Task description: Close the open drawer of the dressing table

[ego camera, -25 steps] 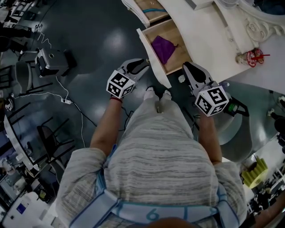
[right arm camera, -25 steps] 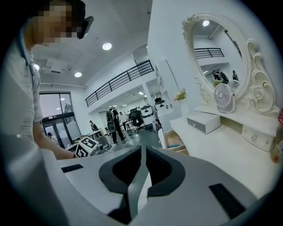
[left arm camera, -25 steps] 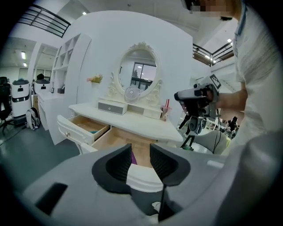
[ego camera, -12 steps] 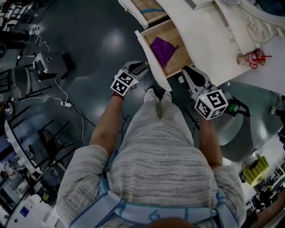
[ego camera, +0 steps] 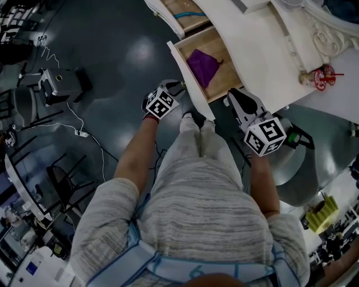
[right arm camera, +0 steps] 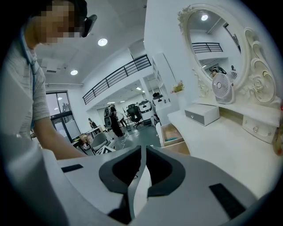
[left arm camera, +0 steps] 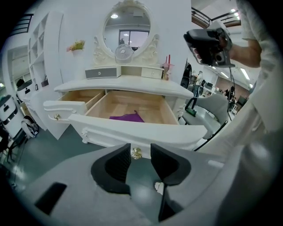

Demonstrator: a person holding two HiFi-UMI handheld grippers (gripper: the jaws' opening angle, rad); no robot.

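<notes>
The white dressing table [ego camera: 263,50] has its wide drawer [ego camera: 188,70] pulled out, with a purple cloth [ego camera: 203,63] inside. In the left gripper view the drawer front [left arm camera: 132,131] fills the middle. Its small gold knob [left arm camera: 136,153] shows in the gap of my left gripper [left arm camera: 140,151]. Those jaws have just been opening and stand open, with the pads apart from the knob. From above, the left gripper [ego camera: 175,86] sits low against the drawer front. My right gripper [ego camera: 235,96] hangs beside the drawer's right end, shut and empty [right arm camera: 142,152].
A second, smaller drawer [ego camera: 185,14] stands open further left of the wide one. An oval mirror [left arm camera: 126,26], a small fan [left arm camera: 124,52] and a red item [ego camera: 320,73] sit on the tabletop. A grey chair [ego camera: 297,168] is at the right. Cables and equipment [ego camera: 61,81] lie left.
My left gripper has sunk and moved in toward the drawer front, tilting downward. The right gripper has hardly shifted.
</notes>
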